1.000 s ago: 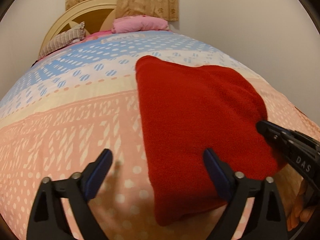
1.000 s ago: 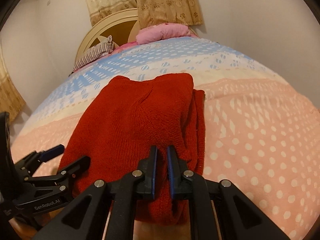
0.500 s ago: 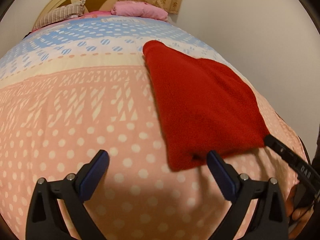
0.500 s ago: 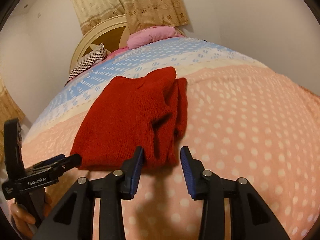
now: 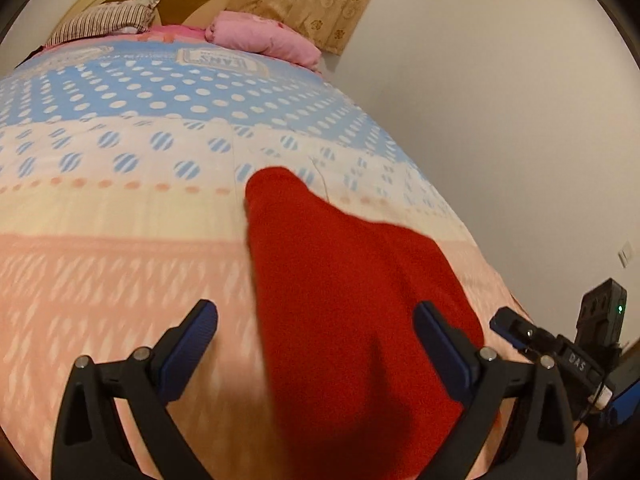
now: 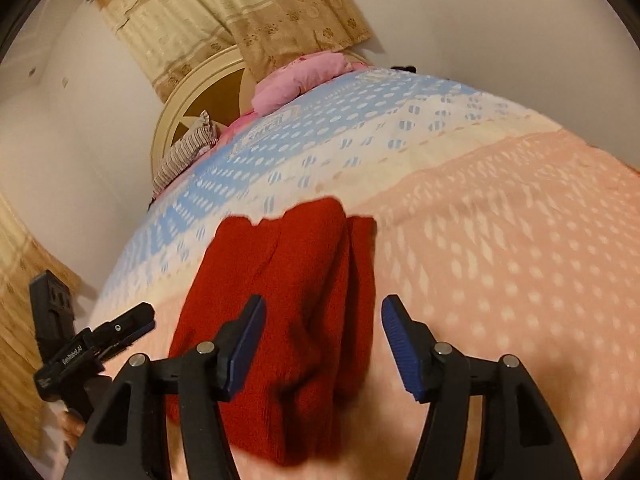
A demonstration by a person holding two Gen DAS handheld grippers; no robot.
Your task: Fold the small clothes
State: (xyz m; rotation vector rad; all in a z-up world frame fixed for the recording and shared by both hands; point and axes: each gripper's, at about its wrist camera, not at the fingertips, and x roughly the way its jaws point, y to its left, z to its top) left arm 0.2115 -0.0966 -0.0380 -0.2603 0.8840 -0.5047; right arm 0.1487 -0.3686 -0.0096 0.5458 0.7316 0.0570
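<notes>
Left wrist view: closer and lower over the bed [image 5: 100, 264] than half a second ago, with the folded red garment [image 5: 352, 320] now running down between the fingers [image 5: 192, 344] rather than ending ahead of them. Left gripper [image 5: 316, 344] spread wide and holding nothing; garment nearer its right finger, well apart from the left one. Lies on the pink band of the quilt, far end reaching the cream stripe, toward the bed's right edge. Seen only here: the right gripper's tip [image 5: 516, 326] just past the garment's right edge. Right wrist view: right gripper [image 6: 320, 344] opened wider than half a second ago, gripping nothing, garment [image 6: 280, 304] now passing under the left finger [image 6: 244, 344] and well short of the right one. Shown only here: layered folds along the garment's right side, and the left gripper [image 6: 120, 326] beside its left edge.
</notes>
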